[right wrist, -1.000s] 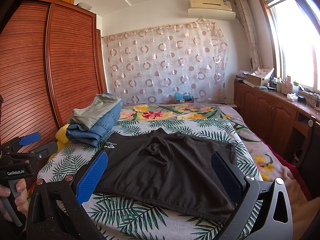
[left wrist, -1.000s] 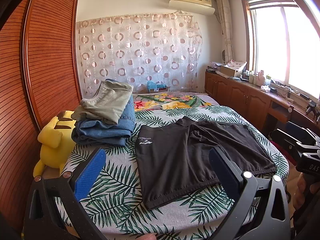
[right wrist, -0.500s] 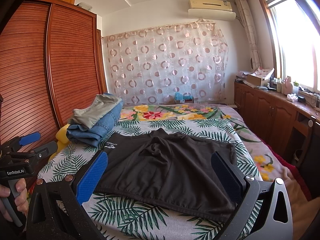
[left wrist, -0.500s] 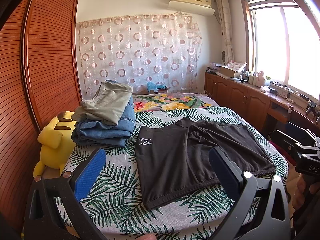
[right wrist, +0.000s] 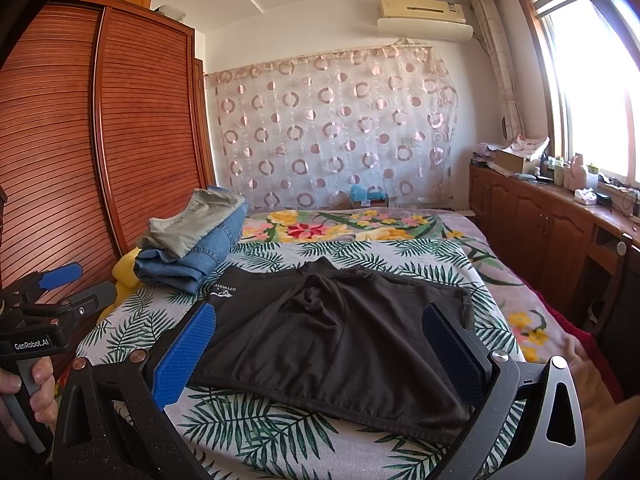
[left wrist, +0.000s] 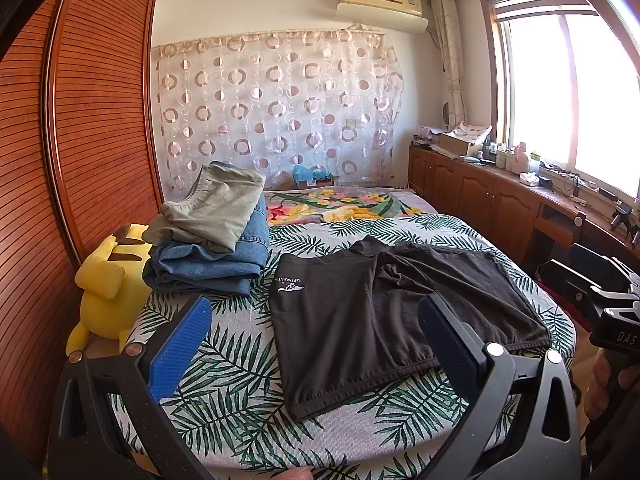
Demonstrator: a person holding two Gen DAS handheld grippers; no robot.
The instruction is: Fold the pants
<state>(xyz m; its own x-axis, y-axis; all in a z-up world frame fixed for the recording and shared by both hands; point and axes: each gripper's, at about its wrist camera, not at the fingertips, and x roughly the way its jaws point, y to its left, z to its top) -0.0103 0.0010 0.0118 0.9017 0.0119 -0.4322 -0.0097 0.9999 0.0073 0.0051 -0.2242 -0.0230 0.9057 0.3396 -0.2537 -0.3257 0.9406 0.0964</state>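
Black pants (left wrist: 384,312) lie spread flat near the bed's (left wrist: 240,412) front edge, ready for folding. Left gripper (left wrist: 316,344) and right gripper (right wrist: 320,344) hover above, jaws spread, grasping nothing. Folded clothes (left wrist: 212,240) are stacked by the left edge.

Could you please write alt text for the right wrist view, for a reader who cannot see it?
Black shorts lie spread flat on a leaf-print bed, framed by the open right tongs, which hold nothing. Folded jeans and grey pants are stacked at the bed's left edge, and the left tongs show at far left.
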